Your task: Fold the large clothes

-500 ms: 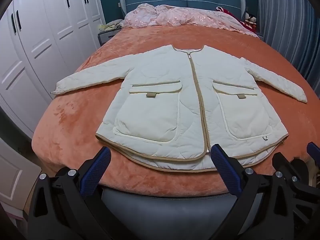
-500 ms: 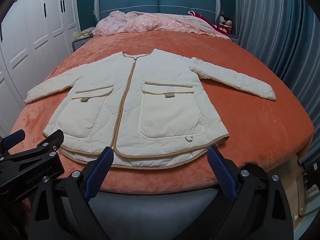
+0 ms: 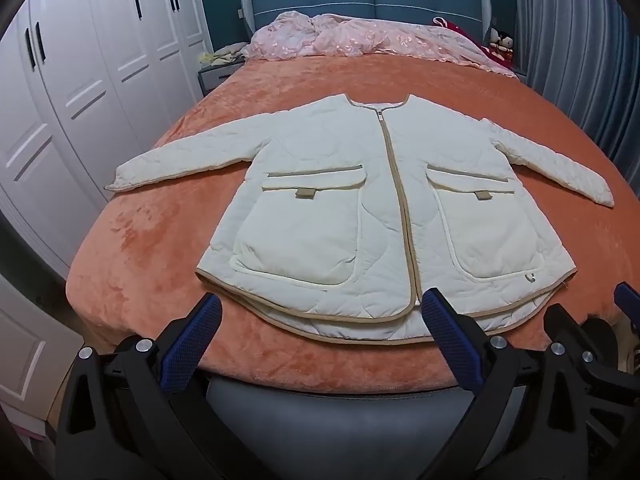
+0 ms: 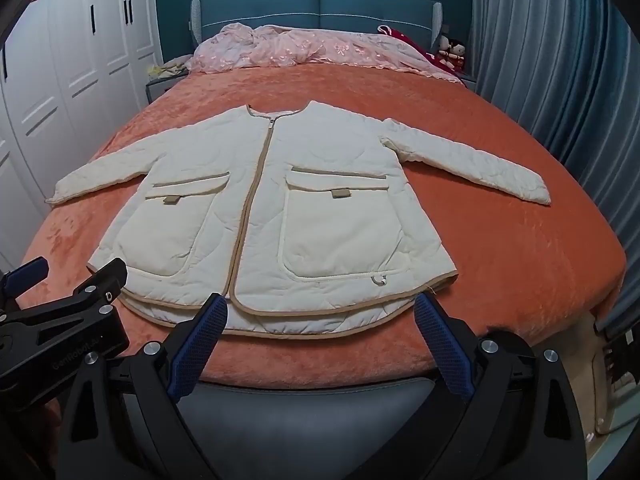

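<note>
Jacket (image 3: 384, 216) lies flat and zipped, front up, sleeves spread toward 9 and 3 o'clock, mid-bed (image 3: 140, 248), hem at 6 o'clock near the bed's foot edge, collar at 12. Left claw (image 3: 320, 340) and right claw (image 4: 316, 338) both gape wide with nothing between the pads, hovering just short of the hem, not touching cloth. Judged progress: zero folds made; sleeves and body all left to fold.
</note>
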A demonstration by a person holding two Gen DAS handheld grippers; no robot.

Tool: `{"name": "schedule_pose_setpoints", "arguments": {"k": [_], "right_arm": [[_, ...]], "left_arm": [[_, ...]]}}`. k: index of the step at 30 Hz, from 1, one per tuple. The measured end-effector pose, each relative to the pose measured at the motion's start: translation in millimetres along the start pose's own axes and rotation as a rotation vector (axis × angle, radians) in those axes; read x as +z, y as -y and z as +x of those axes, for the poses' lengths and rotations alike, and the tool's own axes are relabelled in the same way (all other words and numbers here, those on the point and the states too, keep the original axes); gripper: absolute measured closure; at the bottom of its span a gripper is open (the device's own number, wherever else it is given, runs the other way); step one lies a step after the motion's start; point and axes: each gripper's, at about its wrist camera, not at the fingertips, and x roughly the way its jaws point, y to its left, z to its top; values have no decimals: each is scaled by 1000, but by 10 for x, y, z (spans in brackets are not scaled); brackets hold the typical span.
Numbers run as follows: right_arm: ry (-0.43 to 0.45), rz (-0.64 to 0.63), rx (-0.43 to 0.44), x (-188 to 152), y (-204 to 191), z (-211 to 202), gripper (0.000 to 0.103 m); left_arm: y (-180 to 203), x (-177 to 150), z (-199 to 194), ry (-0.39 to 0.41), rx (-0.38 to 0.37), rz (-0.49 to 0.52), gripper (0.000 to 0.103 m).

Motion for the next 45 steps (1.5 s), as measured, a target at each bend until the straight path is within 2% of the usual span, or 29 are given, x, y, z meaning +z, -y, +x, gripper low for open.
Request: {"name": "schedule_pose_setpoints", "arguments": {"k": [45], "right_arm": [[12,-9,-4,46,-49,-98,10]], "left_arm": [[-18,13,-53,13,2,7,6]]}}
